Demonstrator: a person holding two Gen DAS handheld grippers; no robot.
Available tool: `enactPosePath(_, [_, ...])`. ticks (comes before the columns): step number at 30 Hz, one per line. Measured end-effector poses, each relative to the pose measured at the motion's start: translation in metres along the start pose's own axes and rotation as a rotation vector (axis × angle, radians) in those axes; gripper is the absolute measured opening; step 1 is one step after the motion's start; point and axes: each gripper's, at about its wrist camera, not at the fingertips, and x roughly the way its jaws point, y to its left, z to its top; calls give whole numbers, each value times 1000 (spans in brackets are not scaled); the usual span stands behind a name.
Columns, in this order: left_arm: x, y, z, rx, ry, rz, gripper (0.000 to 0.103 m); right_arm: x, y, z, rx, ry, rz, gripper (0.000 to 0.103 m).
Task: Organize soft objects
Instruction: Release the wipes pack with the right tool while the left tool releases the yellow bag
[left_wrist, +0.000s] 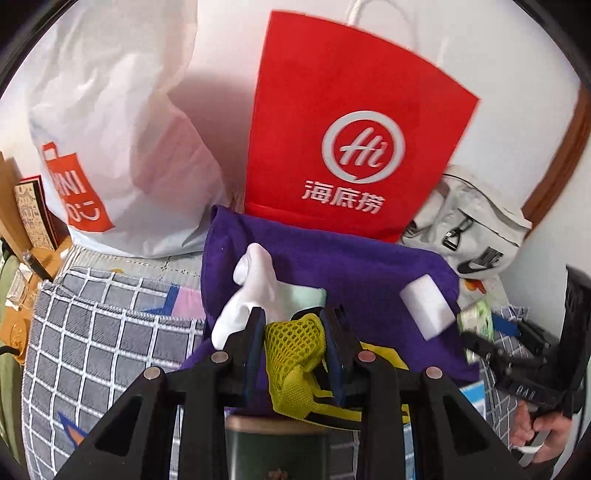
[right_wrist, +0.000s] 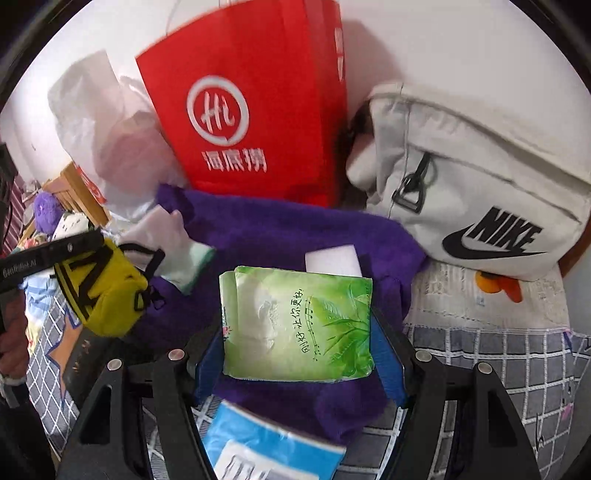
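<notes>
1. On the left, the left gripper (left_wrist: 295, 354) has its jaws narrowed and clamped on a yellow mesh pouch (left_wrist: 295, 350), which it holds above the purple towel (left_wrist: 332, 266). The pouch looks light and floppy; its loose end and black straps droop below the pads, so I reckon a pinch on bunched mesh is secure but the tail will swing.
2. Just past it, white socks (left_wrist: 247, 295) lie crumpled on the towel. They look limp and easy to pinch at a fold.
3. Further right, a white sponge block (left_wrist: 426, 306) rests on the towel. It probably squashes, so a gentle squeeze across its short sides suits.
4. On the right, the right gripper (right_wrist: 297, 325) has its jaws set wide and gripping a green tissue pack (right_wrist: 299, 325) by its two sides, above the towel. The wrapper looks slick and the pack soft, so it may bow or slip.
5. A blue pack (right_wrist: 269, 443) lies below it on the checked bedcover (right_wrist: 498, 354).
</notes>
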Motion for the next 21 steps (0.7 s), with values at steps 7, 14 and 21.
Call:
enactPosePath(7, [35, 1, 5, 24, 38, 35, 29, 30, -1, -6, -39, 103, 1, 70])
enactPosePath(14, [58, 14, 0, -3, 85, 66, 29, 40, 0, -13, -61, 136, -18, 70])
enactPosePath(21, [67, 11, -5, 16, 121, 70, 32, 49, 5, -16, -75, 178, -31, 72])
